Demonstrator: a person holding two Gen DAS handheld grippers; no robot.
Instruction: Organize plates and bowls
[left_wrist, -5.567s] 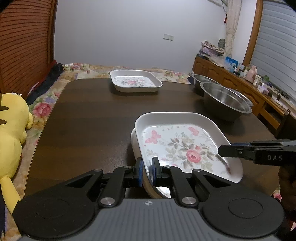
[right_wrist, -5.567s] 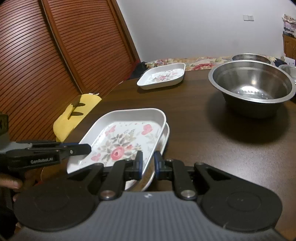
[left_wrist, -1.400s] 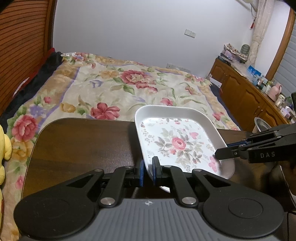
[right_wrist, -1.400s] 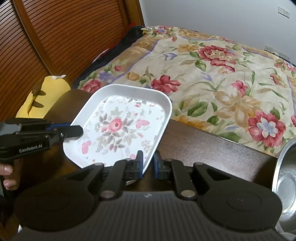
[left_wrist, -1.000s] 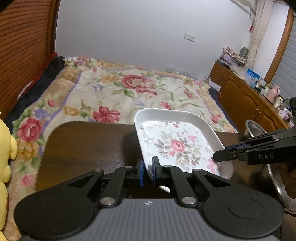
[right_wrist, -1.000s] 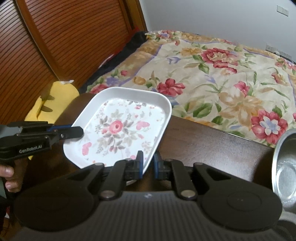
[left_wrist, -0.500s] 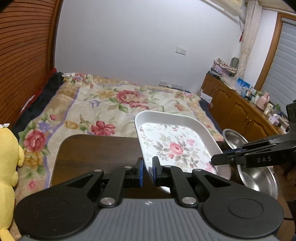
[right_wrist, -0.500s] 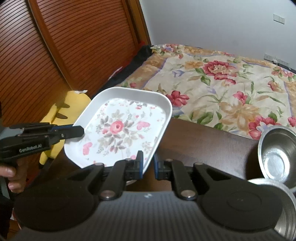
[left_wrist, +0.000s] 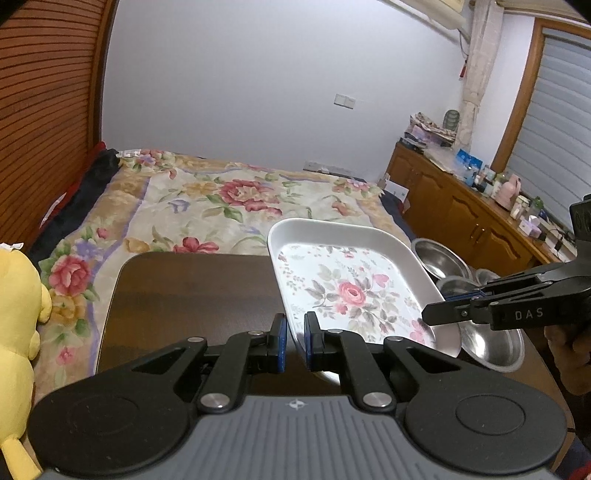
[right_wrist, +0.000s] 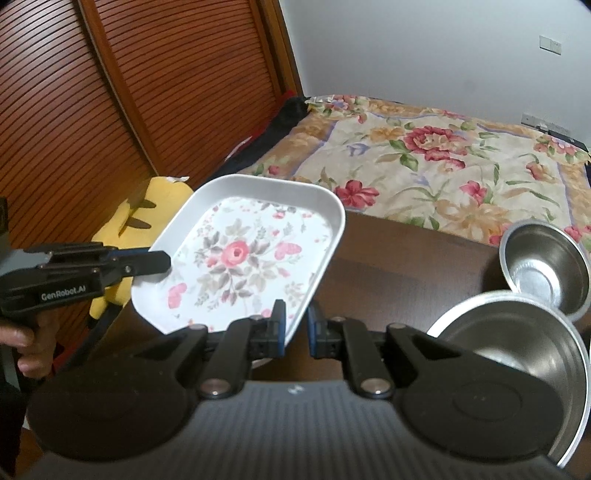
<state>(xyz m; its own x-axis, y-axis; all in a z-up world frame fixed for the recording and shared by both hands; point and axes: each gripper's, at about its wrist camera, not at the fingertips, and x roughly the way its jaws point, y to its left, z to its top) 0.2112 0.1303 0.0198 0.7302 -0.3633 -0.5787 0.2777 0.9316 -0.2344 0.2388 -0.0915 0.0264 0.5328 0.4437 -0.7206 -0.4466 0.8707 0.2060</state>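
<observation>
With the plate (left_wrist: 354, 291) pinched at opposite rims by both grippers' jaws, left (left_wrist: 294, 341) and right (right_wrist: 295, 332), it should be kept level and lowered evenly onto the table (left_wrist: 192, 288), clear of the bowls (right_wrist: 543, 266).

1. The left gripper (left_wrist: 294, 340) is clamping the near-left rim of the floral plate (left_wrist: 351, 291), pads nearly closed.
2. The right gripper (right_wrist: 295, 332) is pinching the opposite rim, jaws equally narrow.
3. Both are holding it lifted.

The plate (right_wrist: 243, 258) looks glossy white; the bowls (right_wrist: 543, 266) are shiny metal; the table (left_wrist: 192, 291) is smooth dark wood.
</observation>
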